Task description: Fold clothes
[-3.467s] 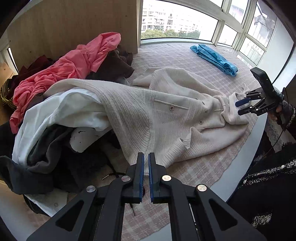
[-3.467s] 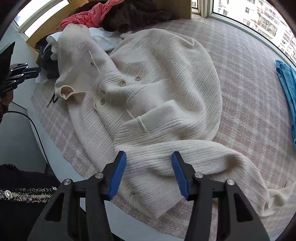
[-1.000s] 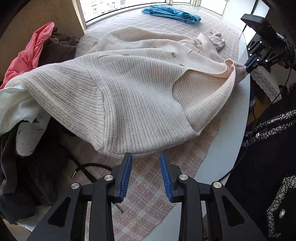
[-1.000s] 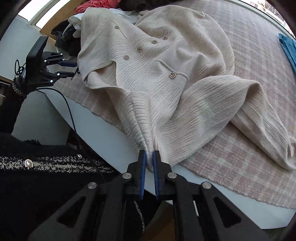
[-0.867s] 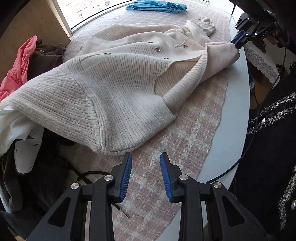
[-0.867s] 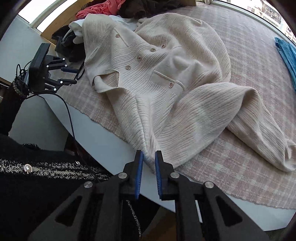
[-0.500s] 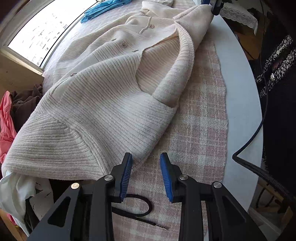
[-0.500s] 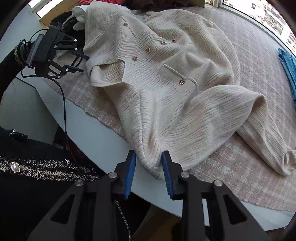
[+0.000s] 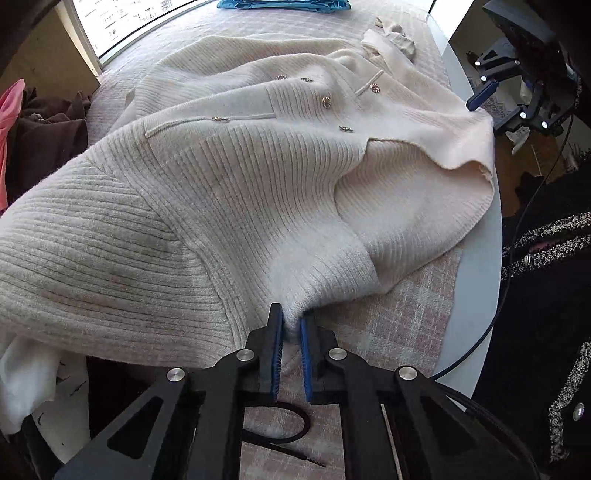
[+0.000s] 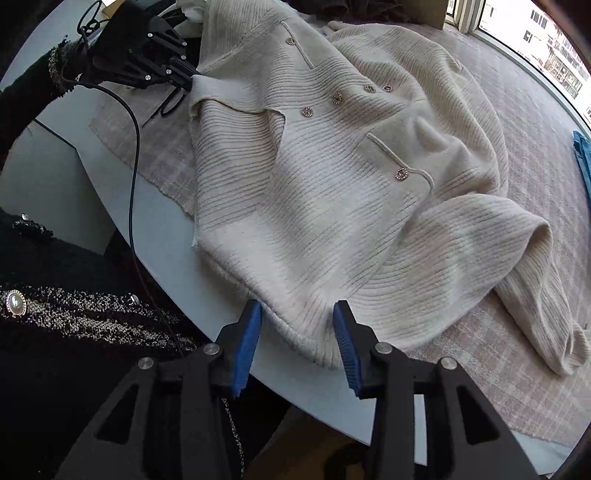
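A cream ribbed cardigan (image 9: 258, 177) with gold buttons lies spread face up on the pink checked cloth (image 9: 406, 325). My left gripper (image 9: 291, 332) is shut on a corner of its hem near the table's front edge. In the right wrist view the same left gripper (image 10: 186, 82) pinches that corner at the far left. My right gripper (image 10: 297, 321) is open, and the cardigan's (image 10: 332, 184) other hem edge lies loose between its blue pads (image 10: 345, 343). From the left wrist view the right gripper (image 9: 487, 107) sits open at the far corner.
A heap of clothes, dark brown (image 9: 44, 140), pink (image 9: 9, 110) and white (image 9: 22, 384), lies to the left. A blue garment (image 9: 284, 3) rests far back. A black cord (image 9: 280, 432) loops under my left gripper. The white table rim (image 9: 476, 314) curves past a person's dark tweed jacket (image 10: 74, 314).
The right gripper, shut on the cardigan hem a second ago, has opened and let it drop. The left gripper moved forward and shut on the near hem corner.
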`<state>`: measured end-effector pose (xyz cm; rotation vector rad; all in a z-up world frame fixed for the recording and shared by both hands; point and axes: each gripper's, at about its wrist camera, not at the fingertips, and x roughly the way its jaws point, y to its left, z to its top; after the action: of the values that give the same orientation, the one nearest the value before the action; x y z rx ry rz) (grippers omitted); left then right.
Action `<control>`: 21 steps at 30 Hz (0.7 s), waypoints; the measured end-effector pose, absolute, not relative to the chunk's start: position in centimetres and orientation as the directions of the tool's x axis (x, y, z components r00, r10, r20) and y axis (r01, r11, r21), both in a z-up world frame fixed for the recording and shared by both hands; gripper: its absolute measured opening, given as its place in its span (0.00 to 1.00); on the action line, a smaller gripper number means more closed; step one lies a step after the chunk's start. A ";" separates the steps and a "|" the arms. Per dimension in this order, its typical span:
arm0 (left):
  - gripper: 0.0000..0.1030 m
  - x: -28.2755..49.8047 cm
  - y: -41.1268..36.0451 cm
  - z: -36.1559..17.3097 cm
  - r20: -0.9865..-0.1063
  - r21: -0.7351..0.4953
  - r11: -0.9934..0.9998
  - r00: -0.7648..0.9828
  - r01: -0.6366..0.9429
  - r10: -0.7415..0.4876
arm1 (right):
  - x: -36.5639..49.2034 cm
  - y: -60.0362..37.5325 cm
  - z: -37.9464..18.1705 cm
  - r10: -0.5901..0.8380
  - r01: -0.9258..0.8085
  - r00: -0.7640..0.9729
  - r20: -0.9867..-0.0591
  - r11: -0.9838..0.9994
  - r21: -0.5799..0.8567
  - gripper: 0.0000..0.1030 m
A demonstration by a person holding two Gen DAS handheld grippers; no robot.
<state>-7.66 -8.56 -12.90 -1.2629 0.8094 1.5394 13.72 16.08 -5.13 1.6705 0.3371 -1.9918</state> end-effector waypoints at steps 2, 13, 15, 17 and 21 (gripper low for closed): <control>0.08 -7.7 -9.2 -12.3 -0.961 -0.091 -0.342 -0.008 -0.935 0.276 | 14.2 15.5 -5.2 -0.217 0.550 -0.106 -0.970 -0.826 0.124 0.39; 0.08 -5.6 -9.8 -10.2 -0.952 -0.073 -0.412 -0.060 -0.908 0.300 | 16.6 12.8 -7.5 -0.103 0.605 -0.145 -0.984 -0.796 -0.006 0.35; 0.08 -5.6 -9.7 -8.8 -0.938 -0.058 -0.431 -0.099 -0.901 0.333 | 16.0 13.8 -5.3 -0.114 0.560 -0.205 -0.972 -0.828 -0.021 0.07; 0.07 -5.8 -9.1 -6.6 -0.916 -0.019 -0.453 -0.166 -0.891 0.365 | 15.0 15.2 -2.5 -0.129 0.497 -0.280 -0.951 -0.867 -0.028 0.07; 0.07 -7.3 -7.5 -1.3 -0.856 0.041 -0.502 -0.289 -0.864 0.428 | 12.9 19.1 4.6 -0.109 0.353 -0.466 -0.878 -0.933 -0.071 0.07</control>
<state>-7.27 -7.53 -1.32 -1.0442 0.6527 1.8986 12.92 19.08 4.57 1.4426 0.3541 -2.4534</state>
